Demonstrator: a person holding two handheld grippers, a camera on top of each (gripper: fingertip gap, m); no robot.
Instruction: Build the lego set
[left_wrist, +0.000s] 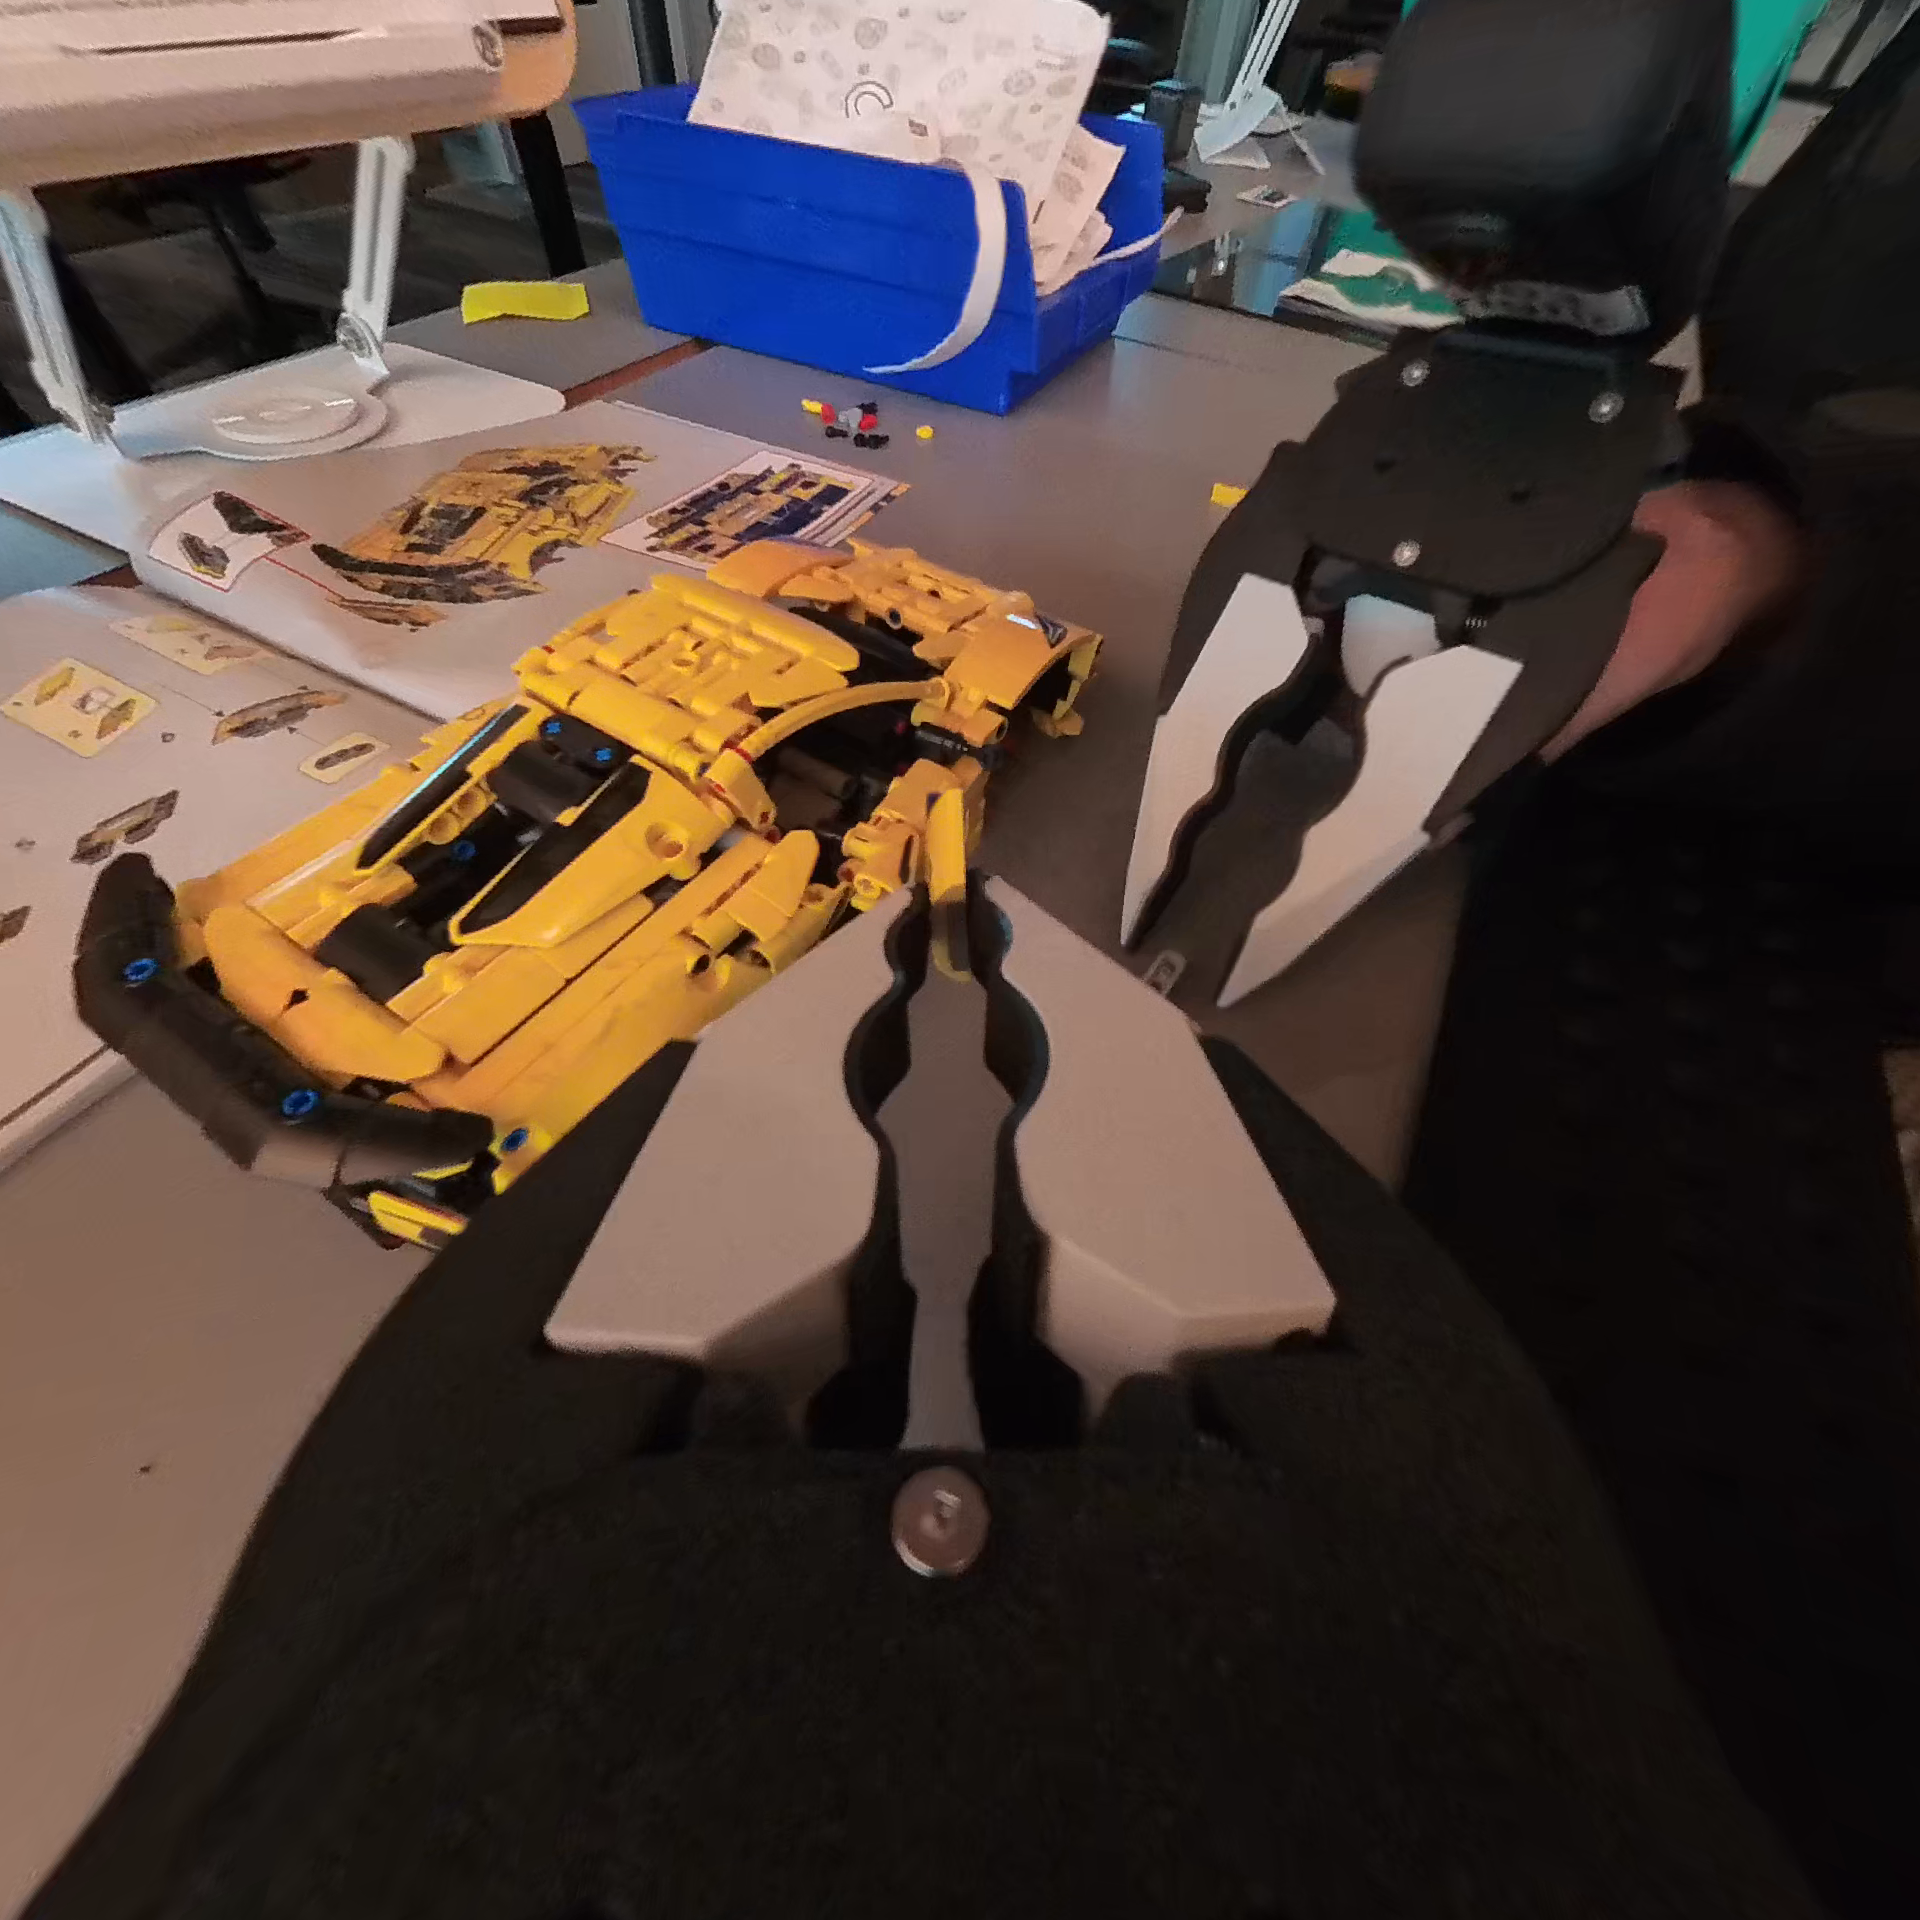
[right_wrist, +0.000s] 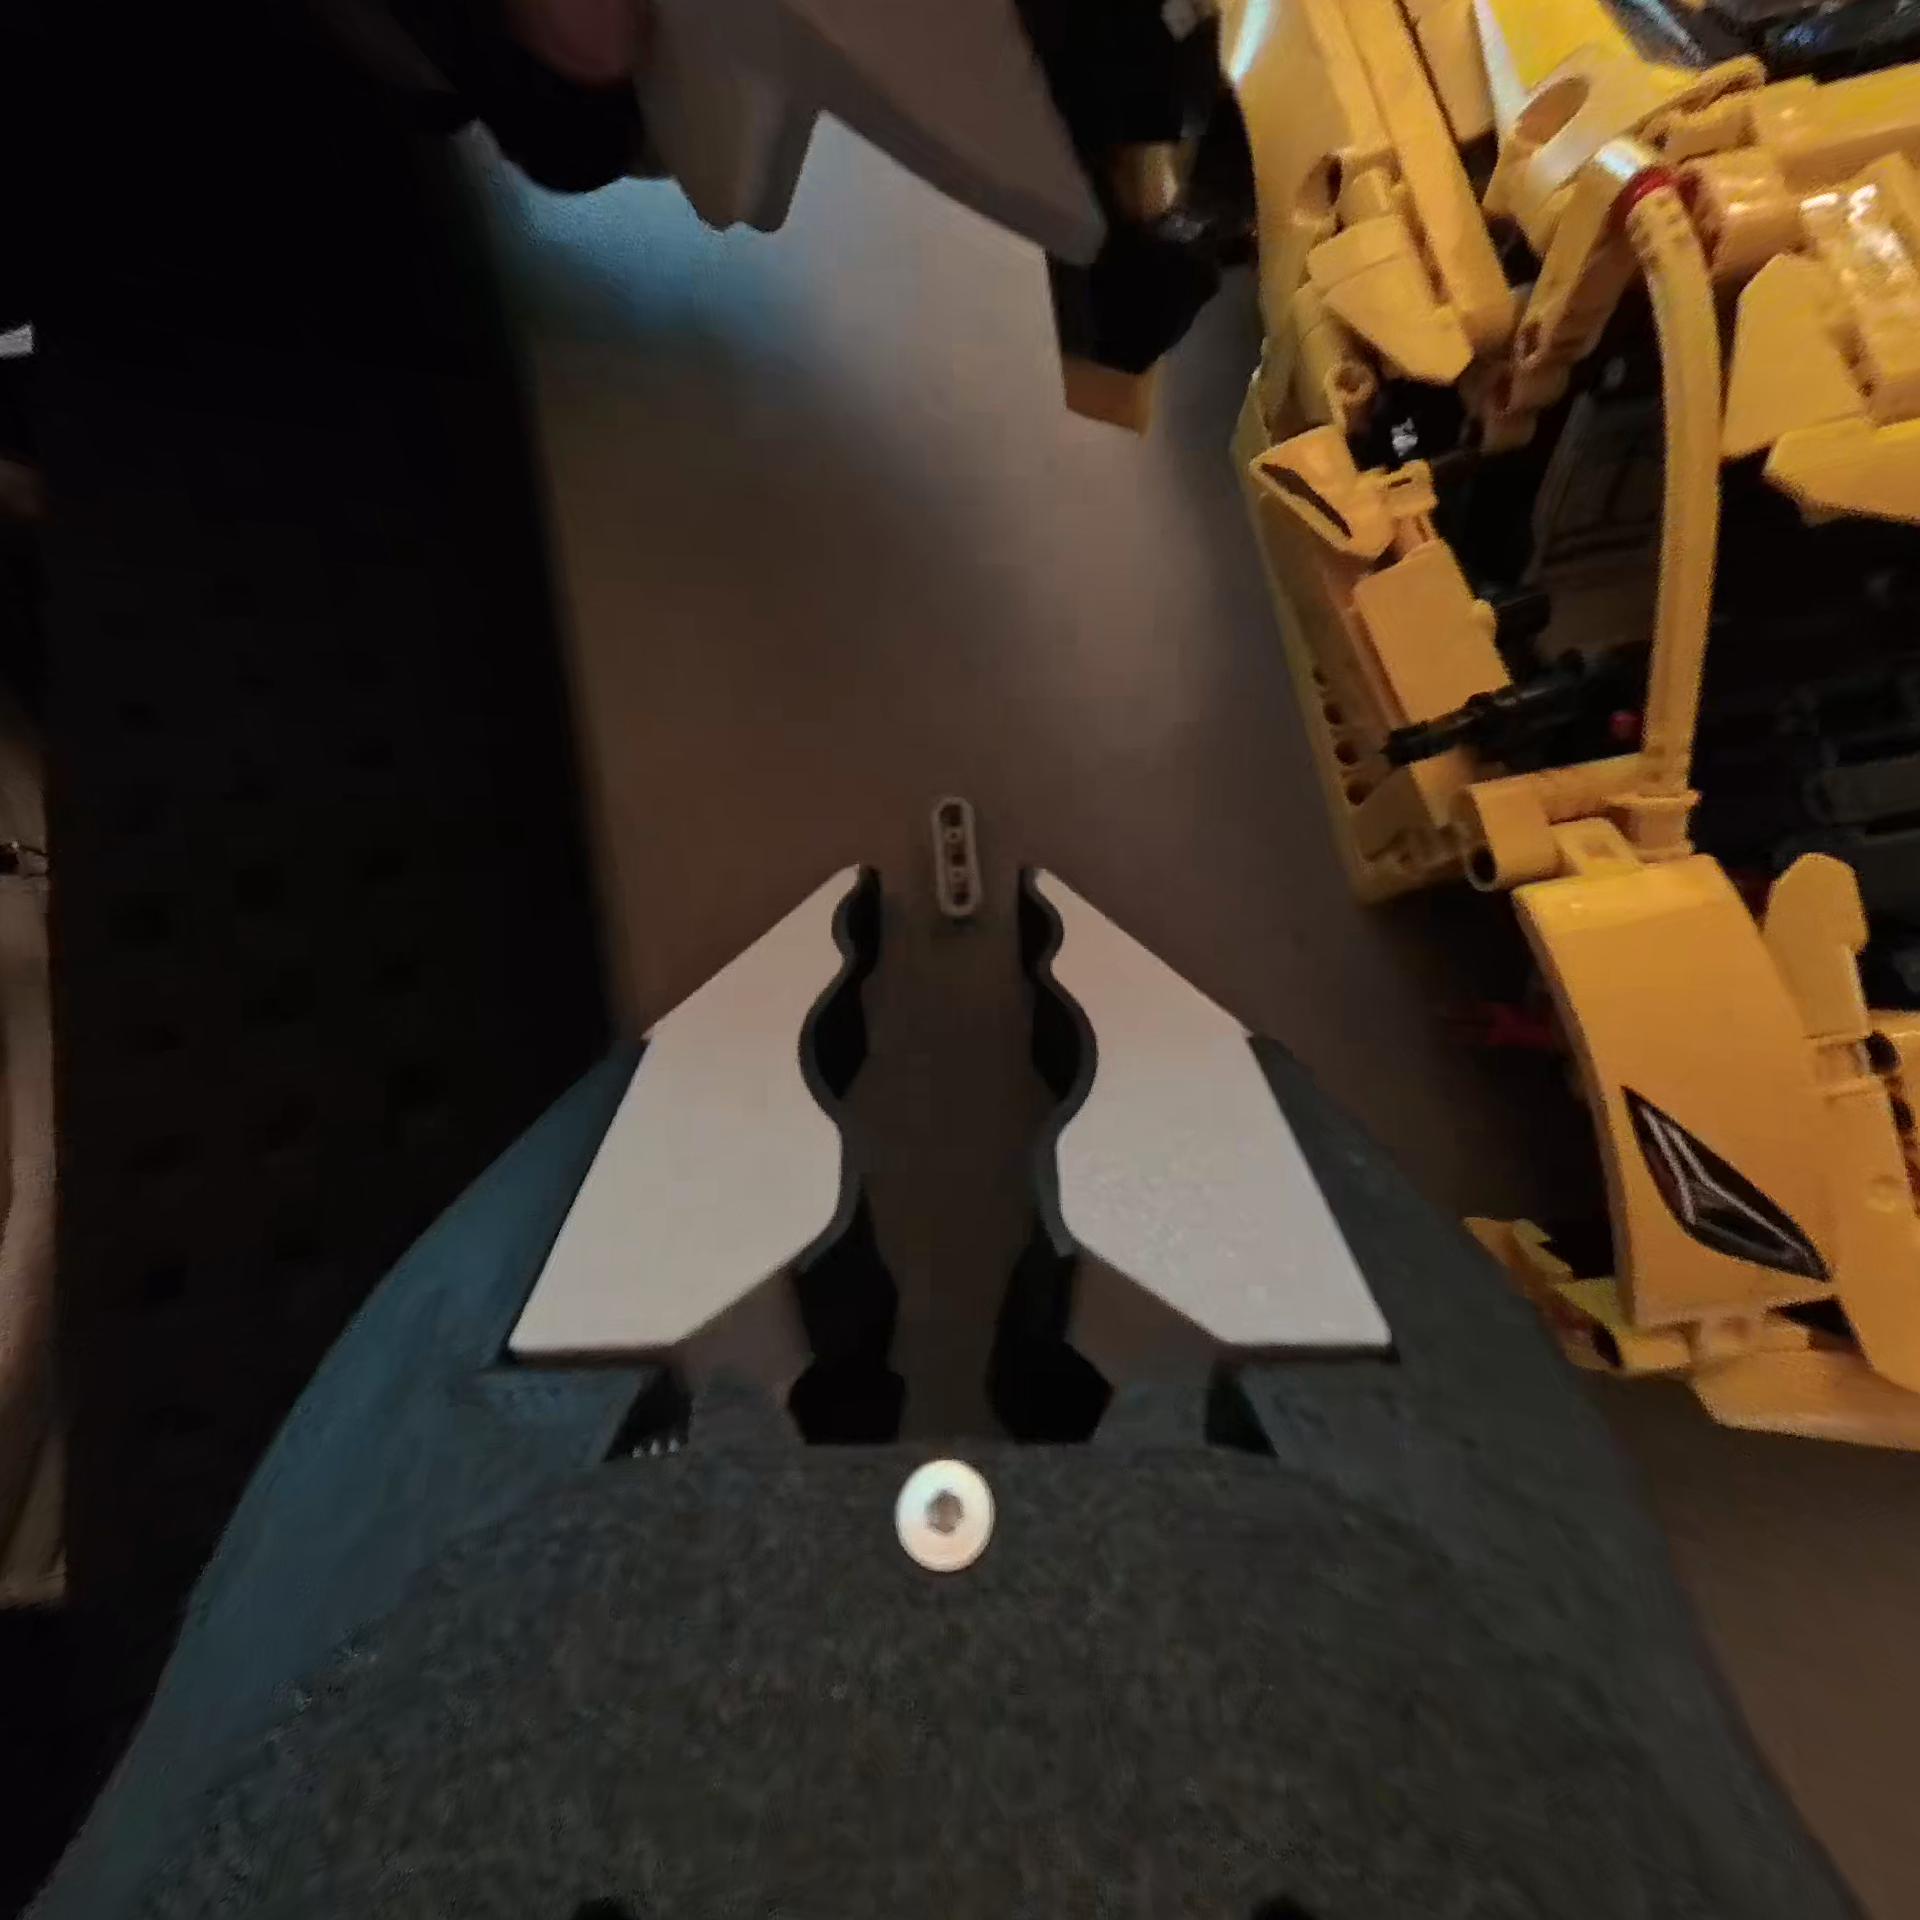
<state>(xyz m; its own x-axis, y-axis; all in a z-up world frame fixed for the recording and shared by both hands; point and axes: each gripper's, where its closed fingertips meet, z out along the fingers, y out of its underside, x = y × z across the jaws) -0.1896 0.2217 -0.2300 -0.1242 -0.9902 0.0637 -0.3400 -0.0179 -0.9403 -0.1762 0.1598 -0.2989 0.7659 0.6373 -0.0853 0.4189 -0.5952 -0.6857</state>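
Note:
A largely built yellow lego car (left_wrist: 582, 831) with a black front bumper lies on the grey table (left_wrist: 1039, 488), and its side shows in the right wrist view (right_wrist: 1558, 520). My left gripper (left_wrist: 945, 909) is shut on a small yellow and black piece (left_wrist: 948, 914) just beside the car's near side. This piece also shows in the right wrist view (right_wrist: 1112, 353), apart from the car. My right gripper (right_wrist: 948, 878) is open, tips down at the table. A small grey lego beam (right_wrist: 956, 857) lies flat just ahead of its tips. The right gripper also shows in the left wrist view (left_wrist: 1184, 966).
An open instruction booklet (left_wrist: 468, 540) lies behind the car. A blue bin (left_wrist: 831, 260) with paper bags stands at the back. A few small loose pieces (left_wrist: 857, 421) lie in front of it. A white stand (left_wrist: 312, 405) is at back left. A hand (left_wrist: 1683, 623) holds the right gripper. The tips of one gripper are about 10 cm away from the tips of the other.

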